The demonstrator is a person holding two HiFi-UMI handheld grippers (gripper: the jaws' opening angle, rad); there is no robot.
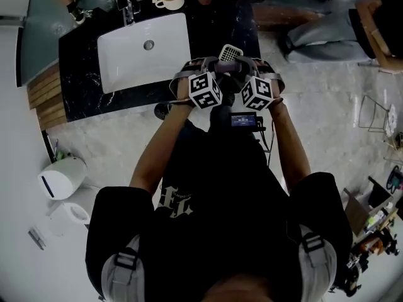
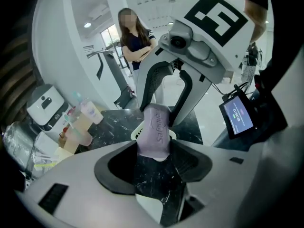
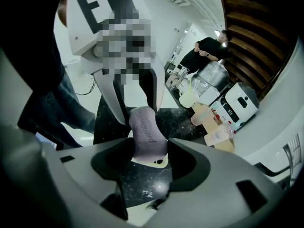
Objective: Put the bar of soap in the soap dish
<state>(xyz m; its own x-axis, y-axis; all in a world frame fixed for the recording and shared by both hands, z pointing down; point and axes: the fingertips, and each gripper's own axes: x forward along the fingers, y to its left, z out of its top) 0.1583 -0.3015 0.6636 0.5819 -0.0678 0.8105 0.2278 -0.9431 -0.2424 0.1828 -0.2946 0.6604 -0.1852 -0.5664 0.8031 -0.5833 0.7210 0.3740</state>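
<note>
Two tongs on one thing: the left tongs [image 2: 156, 152] and right tongs [image 3: 149, 151] face each other. Each is pinched onto an end of the lilac bar of soap [image 2: 156, 127], just over the white slotted soap dish [image 2: 137, 132] on the black marble counter [image 2: 109, 122]. Soap's probably slick, so an uneven release could skid it past the dish. Its long axis runs tong to tong.

The soap bar [image 2: 156, 129] hides most of the soap dish [image 2: 137, 132].

Lilac embossed soap bar [image 2: 156, 132] upright, clamped between jaws, over white slotted soap dish [image 1: 230, 53].
</note>
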